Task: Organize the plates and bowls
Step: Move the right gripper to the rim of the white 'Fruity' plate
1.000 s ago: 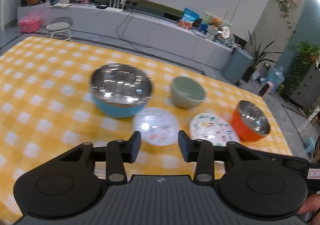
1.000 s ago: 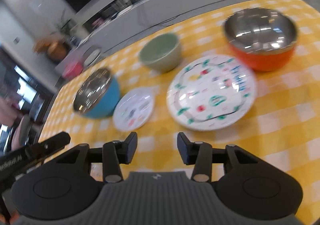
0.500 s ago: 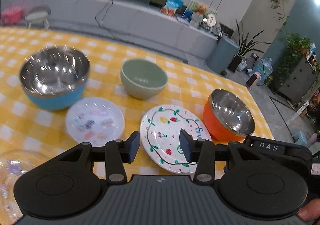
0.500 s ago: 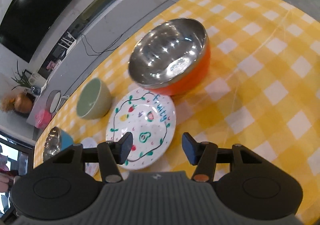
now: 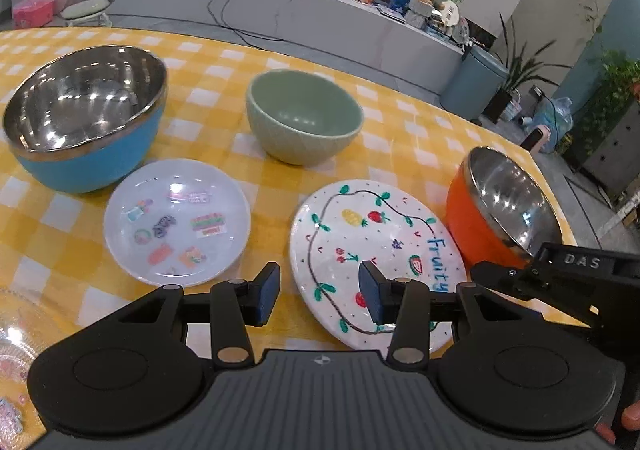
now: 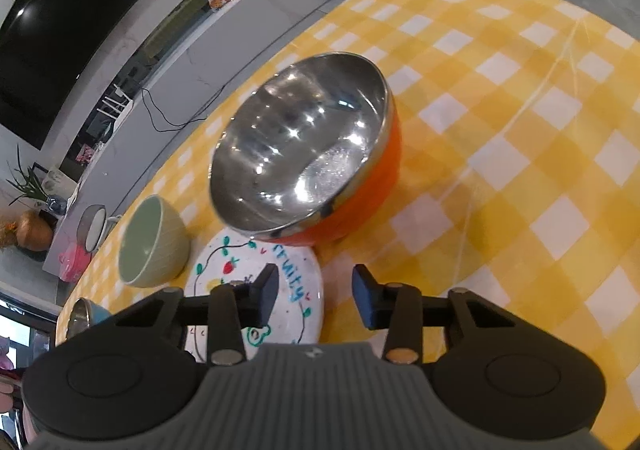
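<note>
At the bottom centre of the left wrist view, the left gripper [image 5: 319, 292] is hovering with its dark fingers spread apart and gripping nothing, its right finger covering a strip of the white round plate painted with fruit and the word "Fruity" [image 5: 372, 246], whose near rim is also disappearing behind the gripper body. Left of that plate, a small white dish with colourful stickers [image 5: 178, 222] is lying flat on the yellow-and-white checked tablecloth [image 5: 404, 130], apart from the painted plate and just in front of the large blue bowl with a steel lining [image 5: 86, 116] at the left of the frame. A pale green ceramic bowl [image 5: 304, 116] is standing upright at the centre, behind the two plates. At the right, the orange bowl with a steel lining [image 5: 496, 206] is sitting just beside the painted plate, its lower right part hidden by the other gripper's black body. At the lower left edge, a clear glass dish [image 5: 16, 334] is showing only partly, cut off by the frame. In the right wrist view, the right gripper [image 6: 315, 296] is holding its fingers apart and empty over the painted plate's edge, with the orange bowl looming large at the centre; whether bowl and plate are touching is hard to tell.
</note>
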The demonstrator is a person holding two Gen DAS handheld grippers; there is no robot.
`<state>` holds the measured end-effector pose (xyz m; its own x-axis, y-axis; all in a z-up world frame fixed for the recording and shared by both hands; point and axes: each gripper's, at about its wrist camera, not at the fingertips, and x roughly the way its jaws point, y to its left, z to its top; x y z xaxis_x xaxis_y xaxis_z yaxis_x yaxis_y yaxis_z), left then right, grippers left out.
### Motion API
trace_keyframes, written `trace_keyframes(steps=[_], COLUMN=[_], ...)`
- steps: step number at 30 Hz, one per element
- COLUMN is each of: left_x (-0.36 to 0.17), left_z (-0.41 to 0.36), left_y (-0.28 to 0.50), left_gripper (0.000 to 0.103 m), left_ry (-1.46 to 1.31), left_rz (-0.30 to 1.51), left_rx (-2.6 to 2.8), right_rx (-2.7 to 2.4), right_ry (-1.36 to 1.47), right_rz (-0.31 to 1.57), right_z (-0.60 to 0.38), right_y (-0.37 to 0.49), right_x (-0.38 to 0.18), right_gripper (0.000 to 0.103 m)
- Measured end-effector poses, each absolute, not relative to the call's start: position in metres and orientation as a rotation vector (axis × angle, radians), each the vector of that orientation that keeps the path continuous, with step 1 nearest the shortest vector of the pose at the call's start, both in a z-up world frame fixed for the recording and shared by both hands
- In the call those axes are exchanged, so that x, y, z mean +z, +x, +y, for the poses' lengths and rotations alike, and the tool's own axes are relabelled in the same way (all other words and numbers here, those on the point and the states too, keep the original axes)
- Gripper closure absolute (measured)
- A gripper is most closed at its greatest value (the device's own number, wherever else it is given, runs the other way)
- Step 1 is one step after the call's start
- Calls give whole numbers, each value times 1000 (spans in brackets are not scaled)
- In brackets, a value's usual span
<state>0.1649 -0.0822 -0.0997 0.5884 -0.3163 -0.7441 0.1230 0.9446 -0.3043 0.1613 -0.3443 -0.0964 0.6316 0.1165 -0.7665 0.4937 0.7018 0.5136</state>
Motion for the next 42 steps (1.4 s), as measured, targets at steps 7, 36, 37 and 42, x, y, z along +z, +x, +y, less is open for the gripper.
trace_keyframes(steps=[7,36,37,42], left_x=[-109,-106,-105,-105], left_z=[-89,-73,-72,-65], left_y=[172,152,151,148], left_gripper=[61,85,85,80], left_ry=[-218,-217,-212,-243], left_rz=[946,960,953,926], left_rx=[-248,-260,-252,-232], right_rx=[-224,-187,-192,-225], right_ry=[764,778,766,687], right_rz=[911,991,980,940], right_z=[-342,-326,-326,-322], right_y=[168,148,147,147], right_x=[-105,-110,-109,-105], right_gripper=[75,94,91,87])
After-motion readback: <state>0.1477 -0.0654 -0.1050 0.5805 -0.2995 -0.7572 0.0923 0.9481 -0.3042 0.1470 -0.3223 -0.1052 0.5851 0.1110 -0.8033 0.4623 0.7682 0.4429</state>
